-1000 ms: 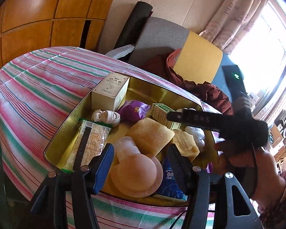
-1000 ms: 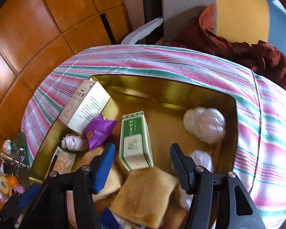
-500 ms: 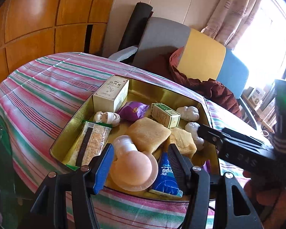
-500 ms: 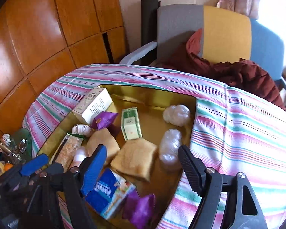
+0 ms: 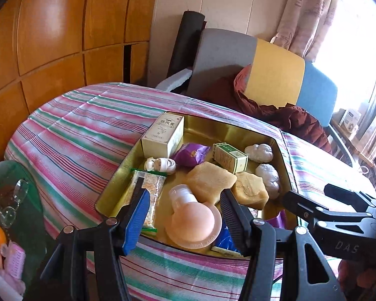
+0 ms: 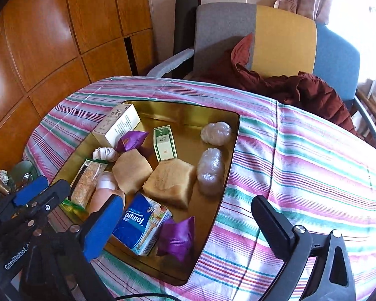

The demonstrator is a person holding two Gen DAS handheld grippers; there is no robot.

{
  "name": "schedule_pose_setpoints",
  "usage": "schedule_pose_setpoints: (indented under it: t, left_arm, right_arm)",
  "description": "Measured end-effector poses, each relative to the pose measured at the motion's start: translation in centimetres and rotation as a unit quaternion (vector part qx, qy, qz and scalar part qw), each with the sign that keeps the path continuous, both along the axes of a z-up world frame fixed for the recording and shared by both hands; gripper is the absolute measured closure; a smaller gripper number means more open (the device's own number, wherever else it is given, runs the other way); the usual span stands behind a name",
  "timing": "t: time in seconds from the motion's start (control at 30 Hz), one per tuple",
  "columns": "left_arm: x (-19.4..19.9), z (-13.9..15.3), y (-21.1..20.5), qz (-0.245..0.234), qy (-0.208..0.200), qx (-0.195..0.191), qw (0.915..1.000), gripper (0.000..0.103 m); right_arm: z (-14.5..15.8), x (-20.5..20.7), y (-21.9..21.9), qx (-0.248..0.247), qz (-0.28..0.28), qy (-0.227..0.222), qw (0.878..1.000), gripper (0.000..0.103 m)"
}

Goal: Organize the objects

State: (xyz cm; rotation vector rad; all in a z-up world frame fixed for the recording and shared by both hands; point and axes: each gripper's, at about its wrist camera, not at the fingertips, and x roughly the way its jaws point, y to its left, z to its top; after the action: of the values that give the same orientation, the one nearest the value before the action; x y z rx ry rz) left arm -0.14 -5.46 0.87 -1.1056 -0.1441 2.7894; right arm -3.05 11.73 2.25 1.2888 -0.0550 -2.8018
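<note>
With both claws, left [image 5: 183,215] and right [image 6: 188,225], gaping empty, the tray [image 6: 183,111] seems filled, sorting likely near done.

Glossy gold metal tray [image 6: 188,111]; striped woven cloth [image 6: 300,155] over the surface. Matt cardboard cream box [image 5: 163,134], shiny purple foil packet [image 6: 178,238], rough porous sponge blocks [image 6: 170,181], glossy plastic-wrapped white lumps [image 6: 210,170]. Polished wood wall panels [image 5: 55,25].

A home living room: a striped tablecloth [image 6: 300,155] fills mid-frame, an armchair [image 6: 283,42] (a red jacket [image 6: 300,87] slung on it) sits top centre, wood panelling [image 5: 50,37] upper left, curtains [image 5: 310,12] upper right.
</note>
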Motion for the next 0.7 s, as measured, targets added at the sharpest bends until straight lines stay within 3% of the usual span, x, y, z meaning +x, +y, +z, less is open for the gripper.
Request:
schedule_pose_setpoints:
  t: [0.27, 0.7]
  left_arm:
    - [0.4, 0.7, 0.0, 0.005, 0.009, -0.021, 0.9997, 0.044]
    - [0.7, 1.5, -0.1, 0.021, 0.010, -0.036, 0.9991, 0.044]
  right_arm:
    - [1.0, 0.6, -1.4, 0.032, -0.016, 0.006, 0.999, 0.000]
    - [1.6, 0.9, -1.4, 0.024, -0.048, 0.007, 0.999, 0.000]
